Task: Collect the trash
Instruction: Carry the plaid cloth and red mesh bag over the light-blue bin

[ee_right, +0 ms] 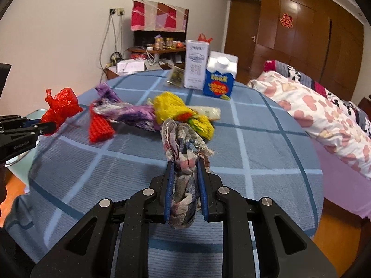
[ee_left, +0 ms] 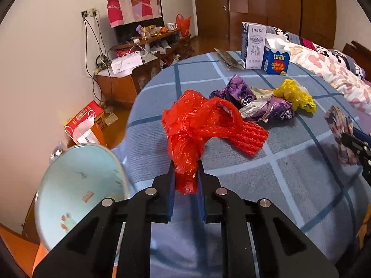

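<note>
Two soft, light scraps are hanging above the table (ee_left: 301, 173): my left gripper (ee_left: 186, 173) is pinching the crinkly red bag (ee_left: 192, 125) by its gathered tail, my right gripper (ee_right: 185, 173) clamping a bunched rag (ee_right: 183, 153).

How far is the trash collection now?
Nothing looks binned yet. In hand: the left gripper is shut on the red plastic bag, the right gripper on a checked rag. Left on the table: purple wrappers, yellow bag, red ribbed piece, two cartons.
</note>
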Motion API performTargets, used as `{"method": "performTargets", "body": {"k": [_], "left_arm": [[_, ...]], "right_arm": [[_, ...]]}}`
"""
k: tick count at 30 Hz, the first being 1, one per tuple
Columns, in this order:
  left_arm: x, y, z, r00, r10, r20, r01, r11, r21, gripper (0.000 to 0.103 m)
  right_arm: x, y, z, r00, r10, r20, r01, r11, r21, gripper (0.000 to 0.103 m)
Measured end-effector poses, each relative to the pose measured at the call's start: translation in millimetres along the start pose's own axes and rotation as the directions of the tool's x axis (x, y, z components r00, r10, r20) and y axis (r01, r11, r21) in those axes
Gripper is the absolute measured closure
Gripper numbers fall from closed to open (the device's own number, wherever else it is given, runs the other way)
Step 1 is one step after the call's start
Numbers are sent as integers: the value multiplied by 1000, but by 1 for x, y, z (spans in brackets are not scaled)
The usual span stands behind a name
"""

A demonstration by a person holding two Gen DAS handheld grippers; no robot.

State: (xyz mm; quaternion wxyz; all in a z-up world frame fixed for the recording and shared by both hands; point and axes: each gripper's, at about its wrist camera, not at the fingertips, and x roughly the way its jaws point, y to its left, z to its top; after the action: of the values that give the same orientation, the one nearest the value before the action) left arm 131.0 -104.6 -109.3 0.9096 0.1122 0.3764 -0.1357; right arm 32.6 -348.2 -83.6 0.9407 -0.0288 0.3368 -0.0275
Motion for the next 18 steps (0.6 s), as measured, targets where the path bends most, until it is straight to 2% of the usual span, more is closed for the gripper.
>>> {"method": "performTargets", "body": {"k": [18], "left_arm": [[-46, 67, -28, 992, 116, 57, -114, 992, -46, 87]], "right_arm": [[-6, 101, 39, 986, 155, 59, -146, 980, -136, 83]]}}
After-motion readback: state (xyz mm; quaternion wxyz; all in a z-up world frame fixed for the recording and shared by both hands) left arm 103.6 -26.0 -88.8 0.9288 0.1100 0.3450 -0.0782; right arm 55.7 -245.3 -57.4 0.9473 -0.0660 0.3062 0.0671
